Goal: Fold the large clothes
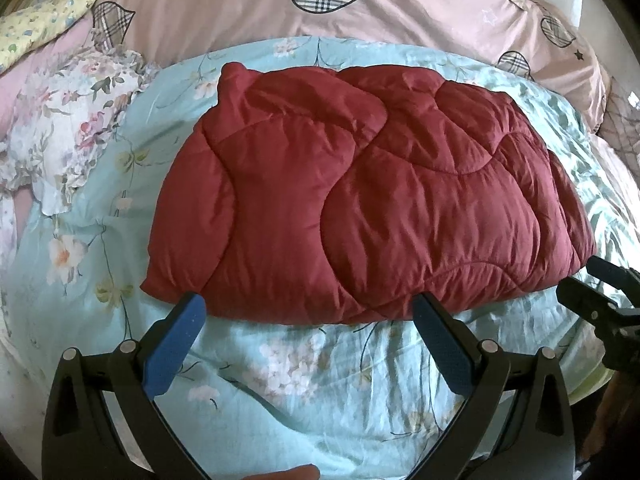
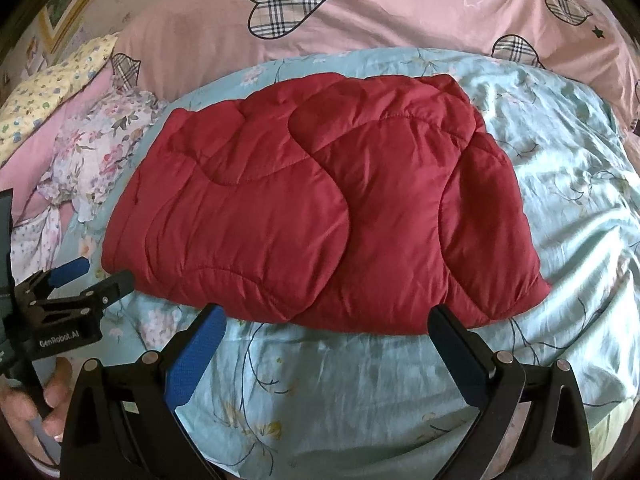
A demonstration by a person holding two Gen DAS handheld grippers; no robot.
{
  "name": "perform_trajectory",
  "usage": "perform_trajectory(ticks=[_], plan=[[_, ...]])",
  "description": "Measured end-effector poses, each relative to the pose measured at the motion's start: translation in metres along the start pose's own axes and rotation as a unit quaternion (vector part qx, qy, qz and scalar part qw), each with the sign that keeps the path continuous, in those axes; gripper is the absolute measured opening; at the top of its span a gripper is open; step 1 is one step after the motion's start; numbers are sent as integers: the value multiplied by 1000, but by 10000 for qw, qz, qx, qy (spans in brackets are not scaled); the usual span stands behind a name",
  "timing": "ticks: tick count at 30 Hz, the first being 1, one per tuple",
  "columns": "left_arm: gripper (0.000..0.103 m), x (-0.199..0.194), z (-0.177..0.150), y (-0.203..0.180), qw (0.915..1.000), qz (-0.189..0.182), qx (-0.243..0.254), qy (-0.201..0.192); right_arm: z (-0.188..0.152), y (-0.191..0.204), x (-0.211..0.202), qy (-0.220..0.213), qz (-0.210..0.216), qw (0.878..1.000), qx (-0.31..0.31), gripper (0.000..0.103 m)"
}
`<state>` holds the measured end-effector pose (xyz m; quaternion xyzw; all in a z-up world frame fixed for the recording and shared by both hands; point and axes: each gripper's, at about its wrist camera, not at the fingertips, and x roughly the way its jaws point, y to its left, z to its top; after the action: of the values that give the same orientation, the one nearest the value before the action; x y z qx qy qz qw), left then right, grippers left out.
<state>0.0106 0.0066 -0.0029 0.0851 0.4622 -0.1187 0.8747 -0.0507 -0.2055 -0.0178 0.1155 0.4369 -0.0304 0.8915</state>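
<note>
- The red padded coat (image 1: 360,192) lies folded into a broad, puffy bundle on the bed, on the pale blue floral sheet (image 1: 304,384), its near edge just ahead of both tongs
- Left tongs (image 1: 308,312) are spread wide with nothing between them, tips close to the coat's near hem but apart from it
- Right tongs (image 2: 326,322) are equally wide and empty, tips just short of the same hem
- Judgement: a fold looks finished and the cloth let go; the step in hand seems to be sizing up the bundle for one more fold or a tidy-up
- The next move would call for both tongs to close on thick layered padding at matching points along one edge, then lift together so the layers do not slide apart
- The right-hand flap (image 2: 492,232) sits loose and lumpy, and could spring open when lifted
- Around: a pink quilt with checked hearts (image 2: 360,20) behind, a floral garment (image 1: 68,132) to the left, a yellow pillow (image 2: 52,92) in the far corner
- None of these touches the coat; the sheet's wrinkles might snag a dragged edge
</note>
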Motion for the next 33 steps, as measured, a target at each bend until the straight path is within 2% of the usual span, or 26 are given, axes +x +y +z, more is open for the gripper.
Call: perform_trajectory(ticks=[8, 33], plan=[[103, 0, 2, -4, 9998, 116, 134, -38, 5, -1, -1, -41, -3, 10000, 5, 102], [103, -1, 6, 0, 9998, 151, 133, -67, 8, 1, -2, -66, -9, 10000, -23, 102]])
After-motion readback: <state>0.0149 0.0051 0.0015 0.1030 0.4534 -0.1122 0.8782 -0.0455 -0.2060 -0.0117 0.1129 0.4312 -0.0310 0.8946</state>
